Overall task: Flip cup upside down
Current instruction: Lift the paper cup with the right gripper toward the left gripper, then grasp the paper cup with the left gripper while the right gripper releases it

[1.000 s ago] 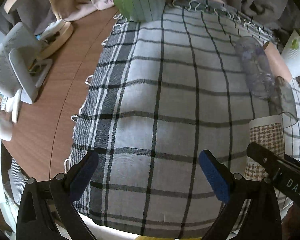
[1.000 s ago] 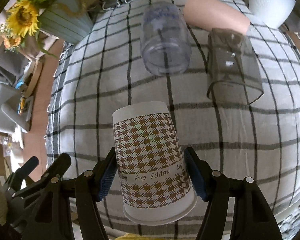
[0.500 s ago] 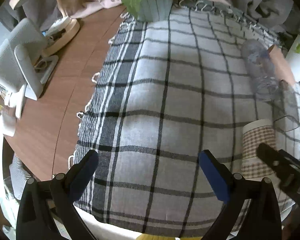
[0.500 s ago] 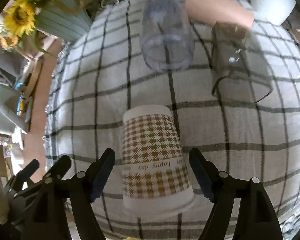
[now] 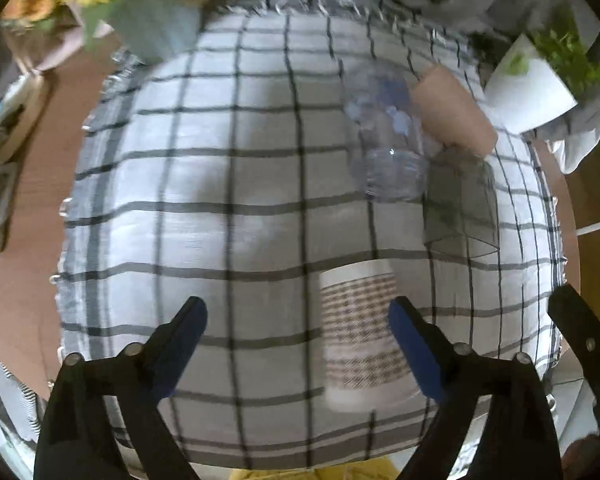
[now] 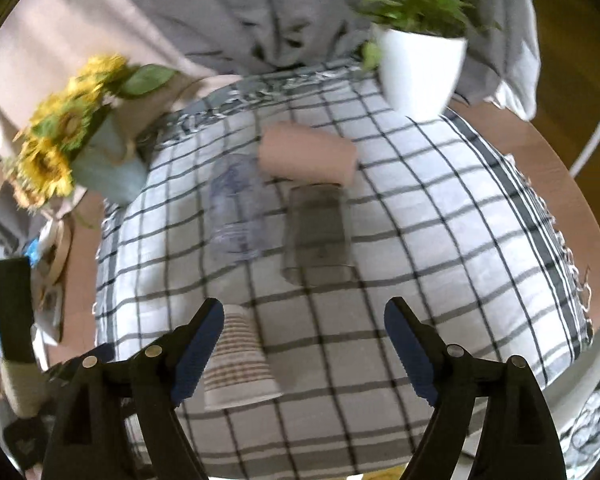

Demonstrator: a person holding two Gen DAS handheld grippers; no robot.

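A houndstooth paper cup (image 5: 358,332) stands upside down, rim down, on the checked cloth (image 5: 236,184). In the left wrist view it sits just inside my right finger. My left gripper (image 5: 298,344) is open and empty, with the cup apart from both pads. In the right wrist view the same cup (image 6: 236,360) stands at the lower left, beside the left finger. My right gripper (image 6: 304,344) is open and empty, pulled back from the cup. Both views are blurred by motion.
A clear plastic cup (image 6: 236,208), a dark glass (image 6: 316,236) and a pink cup (image 6: 306,154) lie on their sides behind. A sunflower vase (image 6: 100,160) stands far left, a white plant pot (image 6: 418,68) far right. Wooden table (image 6: 540,168) shows around the cloth.
My right gripper opened off the paper cup, left it standing upside down, and drew back and up. My left gripper swung right, bringing the cup between its fingers.
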